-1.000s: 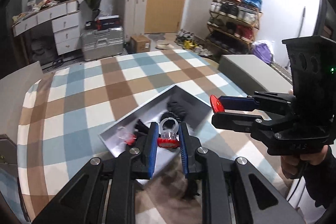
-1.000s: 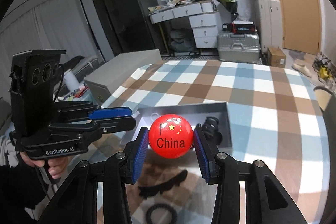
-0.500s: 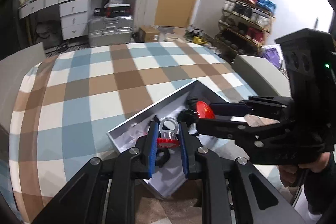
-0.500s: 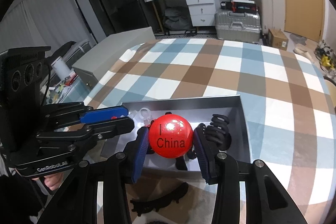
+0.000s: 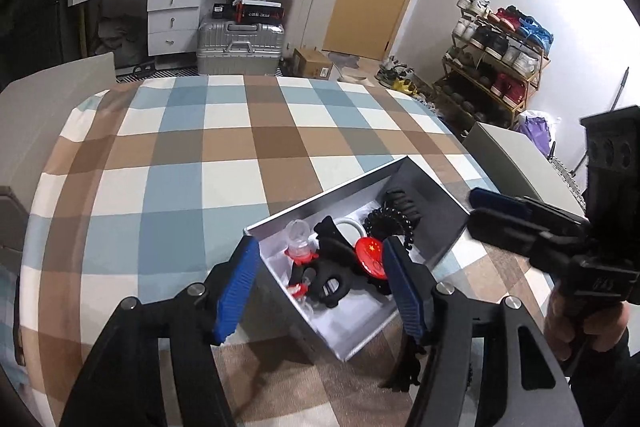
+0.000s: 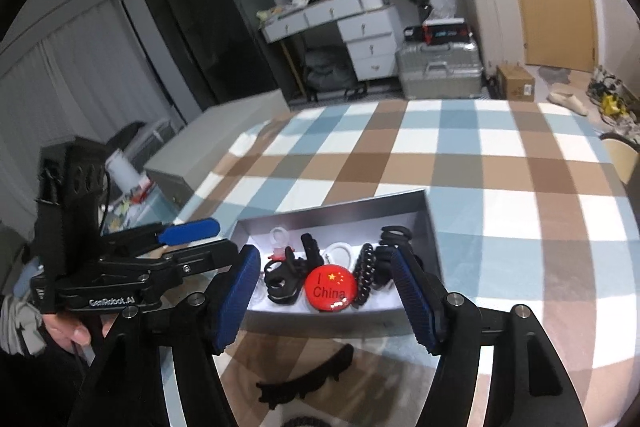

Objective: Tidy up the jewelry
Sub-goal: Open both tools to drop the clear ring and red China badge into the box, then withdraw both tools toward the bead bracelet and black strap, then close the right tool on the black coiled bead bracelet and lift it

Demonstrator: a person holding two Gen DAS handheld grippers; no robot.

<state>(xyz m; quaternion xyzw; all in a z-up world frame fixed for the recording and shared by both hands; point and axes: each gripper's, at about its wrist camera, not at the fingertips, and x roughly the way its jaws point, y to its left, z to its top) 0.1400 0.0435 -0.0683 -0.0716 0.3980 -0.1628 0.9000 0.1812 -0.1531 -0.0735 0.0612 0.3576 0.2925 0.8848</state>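
A silver box sits on the checked tablecloth. In it lie a red "I China" badge, a clear ring with a red base, a black hair claw, a black coil tie and a white ring. My left gripper is open and empty above the box's near corner. My right gripper is open and empty just in front of the box. Each gripper shows in the other's view, left and right.
A black toothed hair clip lies on the cloth in front of the box, with a black ring at the bottom edge. A grey box lid lies at the table's right edge. Drawers, suitcases and a shoe rack stand beyond the table.
Both grippers have opened. The red badge has dropped from the right gripper into the box, and the clear ring from the left gripper. Both grippers have drawn back a little.
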